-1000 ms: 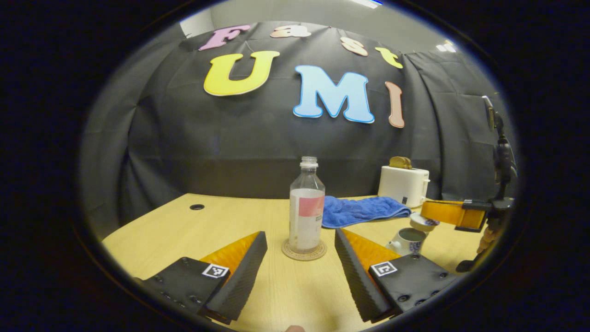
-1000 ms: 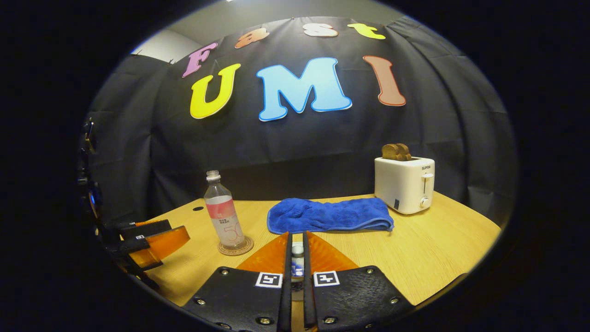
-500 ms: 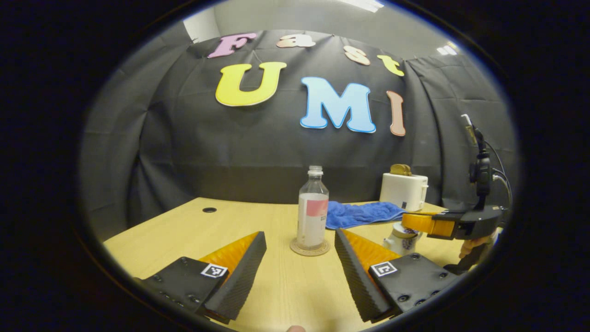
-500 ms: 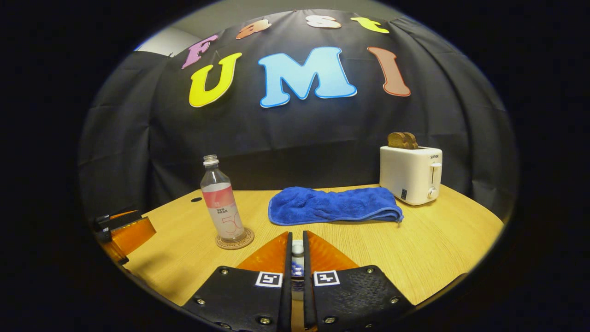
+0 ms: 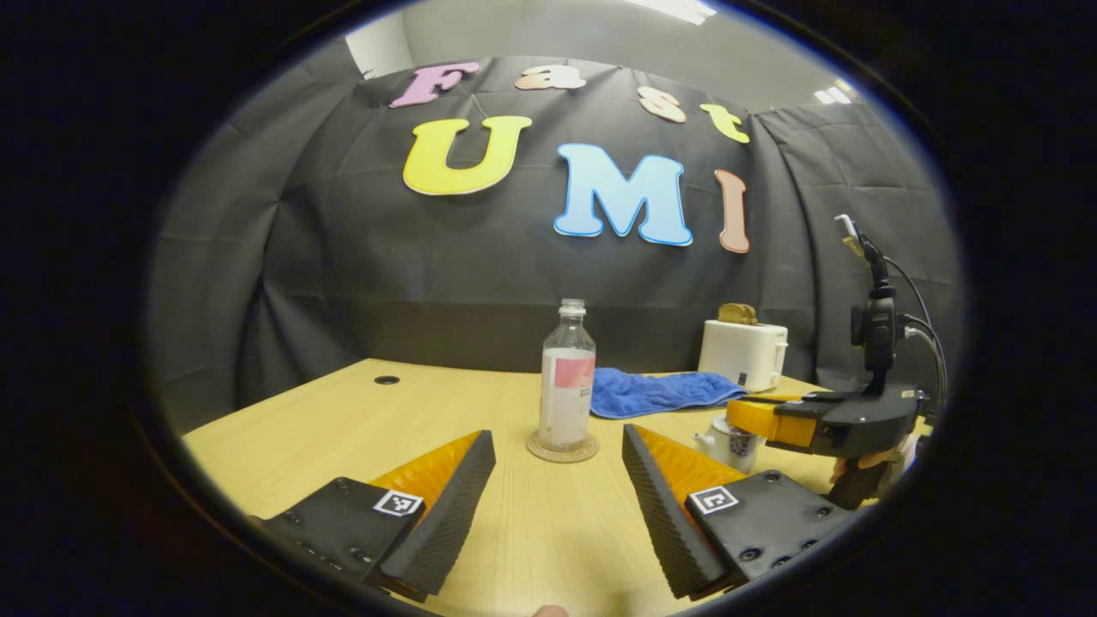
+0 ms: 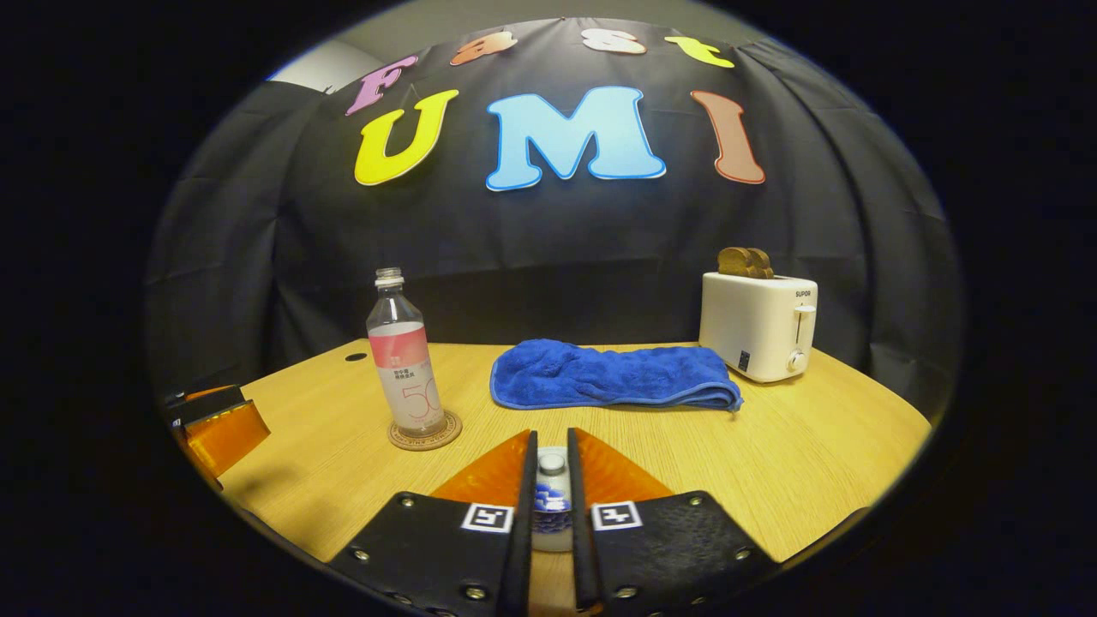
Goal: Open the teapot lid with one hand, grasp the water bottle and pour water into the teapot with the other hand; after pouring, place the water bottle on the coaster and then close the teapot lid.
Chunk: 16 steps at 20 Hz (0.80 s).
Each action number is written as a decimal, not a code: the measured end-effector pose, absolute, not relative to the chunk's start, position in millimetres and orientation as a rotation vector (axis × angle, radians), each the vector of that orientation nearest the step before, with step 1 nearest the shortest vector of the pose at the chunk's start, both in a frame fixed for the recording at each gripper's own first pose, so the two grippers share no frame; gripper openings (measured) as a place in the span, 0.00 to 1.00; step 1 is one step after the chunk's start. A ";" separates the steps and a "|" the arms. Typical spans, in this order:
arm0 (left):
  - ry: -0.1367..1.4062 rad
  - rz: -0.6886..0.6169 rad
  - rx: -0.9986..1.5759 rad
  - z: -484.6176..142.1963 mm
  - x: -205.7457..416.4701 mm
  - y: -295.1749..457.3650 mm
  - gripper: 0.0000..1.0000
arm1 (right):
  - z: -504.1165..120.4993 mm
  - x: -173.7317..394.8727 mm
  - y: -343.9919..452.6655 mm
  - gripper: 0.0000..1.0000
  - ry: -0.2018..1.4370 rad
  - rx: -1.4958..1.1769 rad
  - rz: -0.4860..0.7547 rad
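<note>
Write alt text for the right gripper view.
The right gripper is closed on the teapot lid over a wooden table. Behind stand a bottle on a coaster, a blue towel and a toaster.

One water bottle point(image 6: 403, 367), one coaster point(image 6: 424, 432), one teapot point(image 5: 728, 442) with one lid point(image 6: 552, 467), one blue towel point(image 6: 613, 375), one toaster point(image 6: 758, 326) holding two slices of toast point(image 6: 744, 261), one table point(image 6: 814, 454), and two grippers point(image 5: 557, 480) point(image 6: 548, 506).
</note>
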<state>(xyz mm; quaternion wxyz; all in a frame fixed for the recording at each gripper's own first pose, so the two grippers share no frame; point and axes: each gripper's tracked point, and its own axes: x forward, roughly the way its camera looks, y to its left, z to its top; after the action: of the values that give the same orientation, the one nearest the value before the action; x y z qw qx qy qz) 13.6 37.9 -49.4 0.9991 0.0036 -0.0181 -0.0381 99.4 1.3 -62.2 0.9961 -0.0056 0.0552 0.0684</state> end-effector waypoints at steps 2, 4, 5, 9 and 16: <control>-0.037 -0.052 0.018 -51.9 9.7 41.0 1.00 | -55.6 94.0 0.0 0.40 0.072 -0.005 0.116; -0.053 -0.027 0.032 -52.8 2.4 42.5 1.00 | -41.9 81.4 1.2 0.40 0.015 -0.005 0.087; -0.061 -0.018 0.037 -52.9 -0.2 42.4 1.00 | -35.6 72.1 5.2 0.40 -0.016 -0.003 0.081; -0.086 0.009 0.082 -54.5 -12.4 40.2 1.00 | -25.6 33.2 31.5 0.40 -0.101 -0.005 0.101; -0.107 0.037 0.126 -58.2 -12.2 34.4 1.00 | -52.6 17.6 54.6 0.40 -0.094 -0.065 0.108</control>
<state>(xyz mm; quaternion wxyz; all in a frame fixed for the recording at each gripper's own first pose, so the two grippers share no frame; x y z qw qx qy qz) -12.2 34.4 -58.2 0.9964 0.0631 -0.0534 0.0185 17.6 54.6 -52.6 0.9969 -0.0324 -0.0470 0.0537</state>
